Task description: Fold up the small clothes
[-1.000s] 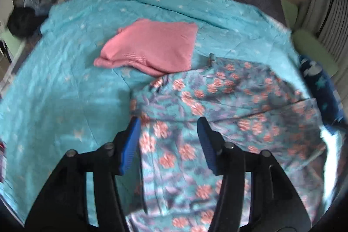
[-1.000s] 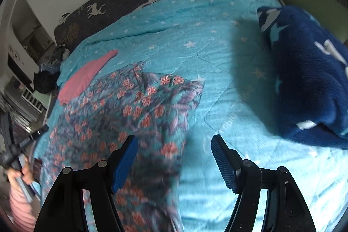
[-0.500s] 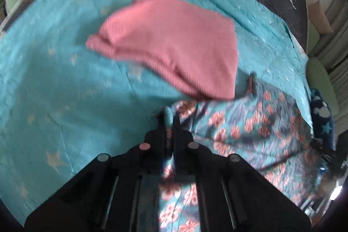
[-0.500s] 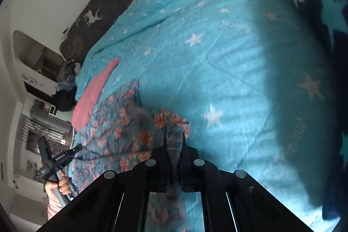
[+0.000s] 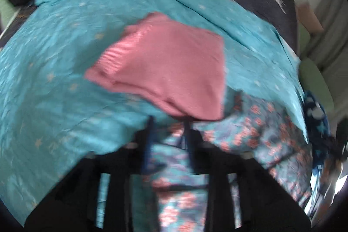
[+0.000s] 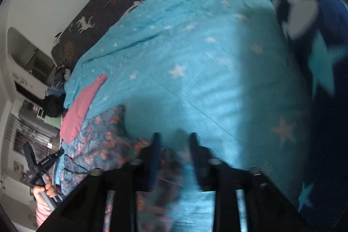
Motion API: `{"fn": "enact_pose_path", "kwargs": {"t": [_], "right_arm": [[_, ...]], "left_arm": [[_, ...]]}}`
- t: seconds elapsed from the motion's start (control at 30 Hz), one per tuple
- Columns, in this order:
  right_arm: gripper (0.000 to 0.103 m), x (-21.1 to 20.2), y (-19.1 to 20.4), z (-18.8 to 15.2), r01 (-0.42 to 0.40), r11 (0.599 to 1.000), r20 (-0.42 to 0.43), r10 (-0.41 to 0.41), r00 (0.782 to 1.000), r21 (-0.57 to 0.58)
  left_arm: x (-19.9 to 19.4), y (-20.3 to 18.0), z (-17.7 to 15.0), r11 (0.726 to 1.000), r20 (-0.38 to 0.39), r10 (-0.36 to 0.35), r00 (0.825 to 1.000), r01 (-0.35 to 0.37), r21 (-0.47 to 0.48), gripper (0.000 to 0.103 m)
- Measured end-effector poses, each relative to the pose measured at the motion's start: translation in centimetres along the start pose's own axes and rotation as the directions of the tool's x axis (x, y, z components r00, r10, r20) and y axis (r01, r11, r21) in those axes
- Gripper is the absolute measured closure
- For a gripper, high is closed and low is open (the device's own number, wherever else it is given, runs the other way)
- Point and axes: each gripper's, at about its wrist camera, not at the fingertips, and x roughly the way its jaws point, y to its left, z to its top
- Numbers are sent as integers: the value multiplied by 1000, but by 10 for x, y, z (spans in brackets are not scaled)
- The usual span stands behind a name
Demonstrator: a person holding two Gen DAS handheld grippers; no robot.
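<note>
On bed quilt [image 5: 54, 62] | floral garment [image 5: 178, 169] between parted jaws of left gripper [image 5: 168, 123] | right gripper [image 6: 174, 137] likewise released

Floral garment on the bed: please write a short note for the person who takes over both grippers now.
Left gripper: open, jaws apart over the teal floral-print garment.
Right gripper: open, above the same garment's other edge.
Folded pink ribbed knit garment lies on the turquoise star-print quilt, just beyond the floral one.
Done: pink piece folded.
Left: the floral piece looks bunched; whether its fold is complete cannot be judged through the blur. Check and flatten.
</note>
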Motion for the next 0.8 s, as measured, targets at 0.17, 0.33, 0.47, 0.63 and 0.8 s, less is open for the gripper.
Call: {"fn": "enact_pose_path", "kwargs": {"t": [0.17,0.33,0.47,0.63,0.8], "right_arm": [[49,9,49,8,32,991,-20,-34,999,-134],[46,55,72,16,50,975,-137,-81,987,-217],[36,85,75,23,-55,974,-223,5,975,-221],[38,103,98,18,-122,954,-260,48,964,-275],[98,111,122,8,68,906,-213,-170,962,-418]], "left_arm": [[30,-28,11,999,-93,31,995,-28,35,47],[56,-45,21,1000,-162,-17,987,18,6,46],[61,-57,17,996,-156,15,988,-1,90,44],[51,-58,6,994,-142,-44,989,57,91,51],[50,-77,-11,971,-127,14,992,16,237,78]]}}
